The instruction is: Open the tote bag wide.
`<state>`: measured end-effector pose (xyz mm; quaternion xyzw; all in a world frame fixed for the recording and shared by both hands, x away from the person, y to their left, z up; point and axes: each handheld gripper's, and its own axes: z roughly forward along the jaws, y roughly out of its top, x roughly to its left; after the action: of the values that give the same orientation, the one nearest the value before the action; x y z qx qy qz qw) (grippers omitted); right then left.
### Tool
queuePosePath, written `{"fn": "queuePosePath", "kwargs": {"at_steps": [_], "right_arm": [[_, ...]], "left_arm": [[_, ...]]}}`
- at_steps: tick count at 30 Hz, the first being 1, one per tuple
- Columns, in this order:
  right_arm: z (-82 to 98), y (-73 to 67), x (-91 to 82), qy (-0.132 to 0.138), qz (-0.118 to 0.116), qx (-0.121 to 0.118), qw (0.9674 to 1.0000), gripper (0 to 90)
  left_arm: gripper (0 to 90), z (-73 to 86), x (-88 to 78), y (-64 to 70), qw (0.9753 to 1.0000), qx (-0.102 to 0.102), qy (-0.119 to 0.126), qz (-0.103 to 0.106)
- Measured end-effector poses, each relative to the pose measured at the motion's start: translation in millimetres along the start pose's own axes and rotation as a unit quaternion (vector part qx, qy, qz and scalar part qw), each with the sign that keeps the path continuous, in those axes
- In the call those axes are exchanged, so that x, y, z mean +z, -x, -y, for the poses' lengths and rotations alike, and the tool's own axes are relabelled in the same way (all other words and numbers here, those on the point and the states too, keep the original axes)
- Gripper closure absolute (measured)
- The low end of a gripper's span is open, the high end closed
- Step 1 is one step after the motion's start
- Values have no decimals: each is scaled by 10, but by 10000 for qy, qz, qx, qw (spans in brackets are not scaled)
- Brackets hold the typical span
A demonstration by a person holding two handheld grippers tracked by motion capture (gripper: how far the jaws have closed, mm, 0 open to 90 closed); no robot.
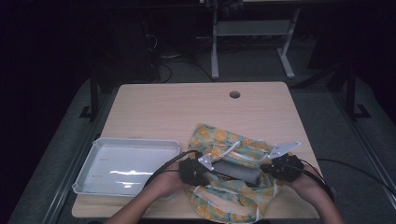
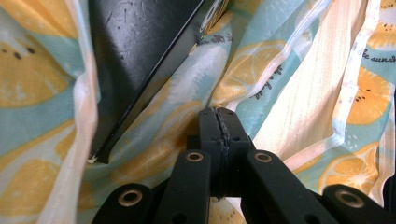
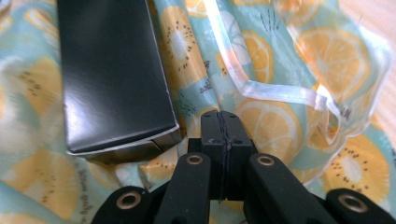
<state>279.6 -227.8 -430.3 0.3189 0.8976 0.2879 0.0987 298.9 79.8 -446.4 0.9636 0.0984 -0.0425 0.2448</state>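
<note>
A cloth bag (image 1: 233,144) printed with orange and lemon slices lies crumpled at the table's front right. A long black box (image 1: 236,171) rests among its folds, partly wrapped by fabric. My left gripper (image 1: 206,173) is at the box's left end and my right gripper (image 1: 267,168) at its right end. In the left gripper view the jaws (image 2: 219,114) are closed together, pinching a fold of the bag (image 2: 46,70) just below the box (image 2: 135,46). In the right gripper view the jaws (image 3: 223,116) are likewise closed on the bag (image 3: 280,56) beside the box's corner (image 3: 112,74).
A white shallow tray (image 1: 135,141) sits at the front left of the wooden table (image 1: 187,107), close to my left hand. A round cable hole (image 1: 234,94) is near the far edge. A white drawstring ribbon (image 3: 275,93) loops over the fabric.
</note>
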Motion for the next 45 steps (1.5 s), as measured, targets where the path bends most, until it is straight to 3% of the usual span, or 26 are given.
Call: {"fn": "queuePosePath", "kwargs": {"at_steps": [11,20,22,27,38,41,45], "right_arm": [[100,51,178,-336,-99,78,9994,889],[134,62,195,-273,-129,227,9993,885],[134,61,190,-261,-160,263,9992,841],[130,69,86,-71,-145,383,9991,797],[62,1,-302,511,30,346,9981,728],[37,-99,-396,637,-87,233,9977,740],[4,-286,-466,754,-357,39,9965,820]], "left_arm": [[897,3,-1,-6,10000,2,0,12],[897,4,-4,-6,10000,30,-17,5],[897,3,-5,-6,10000,39,-25,3],[897,4,-6,-10,10000,9,-19,26],[896,4,0,-5,10000,-22,14,15],[896,3,0,-5,10000,-13,14,13],[897,2,-2,-5,10000,-6,-1,13]]}}
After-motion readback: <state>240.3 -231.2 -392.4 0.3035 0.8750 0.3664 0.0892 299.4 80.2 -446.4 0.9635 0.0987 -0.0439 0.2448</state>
